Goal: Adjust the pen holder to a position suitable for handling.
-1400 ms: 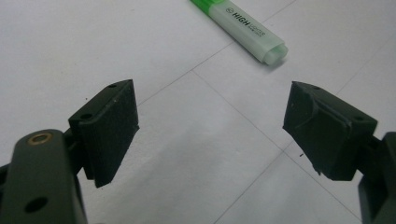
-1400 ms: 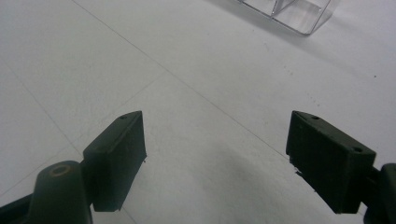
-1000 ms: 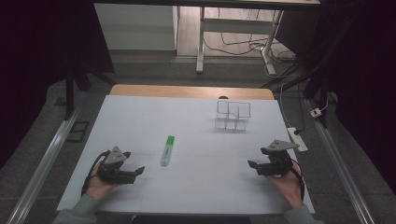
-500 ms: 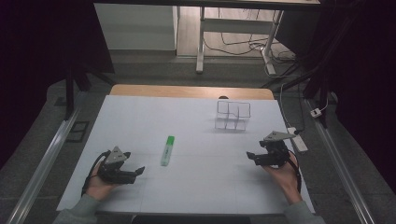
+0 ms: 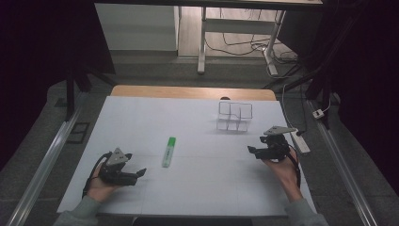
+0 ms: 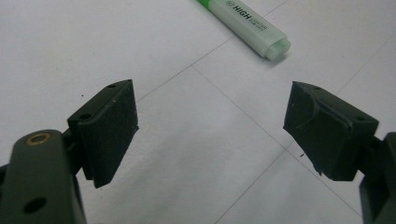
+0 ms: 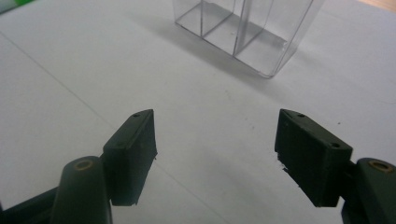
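both grippers just hanging over the white table, nothing grabbed

left gripper jaws wide apart near the green highlighter; right gripper jaws have been closing a bit, empty, clear box beyond

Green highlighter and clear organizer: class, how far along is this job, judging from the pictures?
Barely begun. The green highlighter lies untouched on the table; the clear organizer stands empty. The left gripper is open near the highlighter, the right gripper open, holding nothing. Grasping and placing remain.

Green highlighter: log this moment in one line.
green highlighter: flat on table, untouched | left tool: open, empty | right tool: open, empty, jaws just closing slightly | clear organiser: empty
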